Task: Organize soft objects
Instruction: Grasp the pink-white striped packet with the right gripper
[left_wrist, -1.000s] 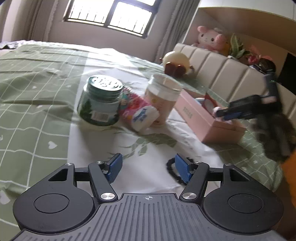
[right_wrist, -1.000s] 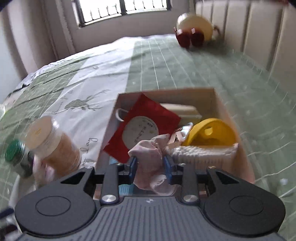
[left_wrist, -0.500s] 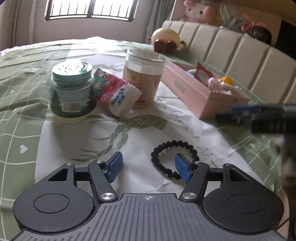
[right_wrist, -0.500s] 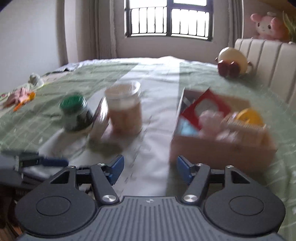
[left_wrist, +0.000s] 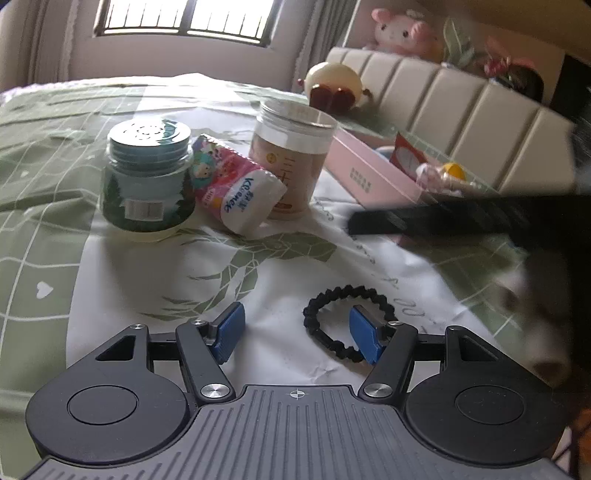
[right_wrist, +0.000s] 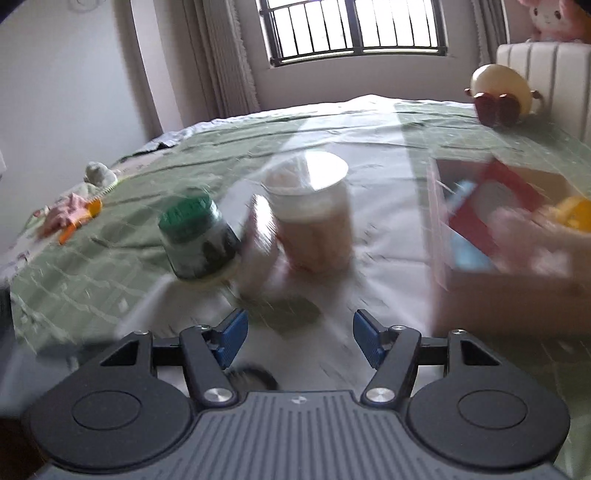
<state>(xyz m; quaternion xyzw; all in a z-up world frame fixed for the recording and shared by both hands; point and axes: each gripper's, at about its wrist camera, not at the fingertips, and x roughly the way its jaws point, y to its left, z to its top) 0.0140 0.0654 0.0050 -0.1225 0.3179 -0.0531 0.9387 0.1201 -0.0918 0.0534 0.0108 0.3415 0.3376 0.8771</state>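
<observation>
Black braided elastic forms the hair tie (left_wrist: 345, 325), which lies flat on the white part of the bedspread (left_wrist: 44, 229), close in front of the left gripper (left_wrist: 295, 328). That gripper's blue-padded fingers (left_wrist: 229, 327) are spread wide with nothing between them; the right-hand pad overlaps the near side of the tie's loop, though whether it touches the tie cannot be told. Beyond the hair tie, a green-lidded jar (left_wrist: 147, 181) is seen standing upright, and a clear-lidded jar (left_wrist: 291, 158) stands further right. A pink tissue pack (left_wrist: 236, 192) is wedged at a tilt between the two jars. To the right of the clear-lidded jar, a pink box (left_wrist: 373, 175) is set on the bedspread; a red packet (left_wrist: 408, 157), a pale pink cloth item (left_wrist: 430, 173) and something yellow (left_wrist: 454, 170) are held inside it. The right gripper (right_wrist: 298, 335) is also parted wide and empty, and it appears in the left wrist view as a dark blurred bar above the hair tie. The right wrist view is smeared by motion; a dark curved shape (right_wrist: 255, 374) just behind the left finger is probably the hair tie. Beyond the jars, a round cream plush (left_wrist: 334, 83) rests near the padded headboard (left_wrist: 461, 110).
</observation>
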